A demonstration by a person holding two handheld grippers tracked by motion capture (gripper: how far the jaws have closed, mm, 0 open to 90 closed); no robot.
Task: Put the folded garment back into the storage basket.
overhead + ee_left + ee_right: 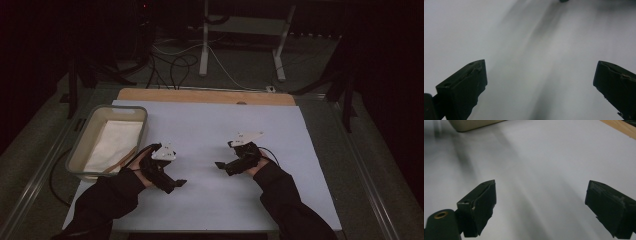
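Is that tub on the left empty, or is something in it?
Not empty. The tub holds a white cloth or paper lying flat, with a thin wooden stick on it.

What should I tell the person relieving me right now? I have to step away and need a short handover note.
Left gripper: open, holding nothing, low over the white sheet, near the bin.
Right gripper: open, holding nothing, over the sheet's middle, pointing toward the left gripper.
Things: plastic bin at the sheet's left edge, with a white folded cloth lying inside it.
Done: nothing gripped; the cloth lies in the bin.
Left: probably reach into the bin for the cloth, the left gripper being nearest.
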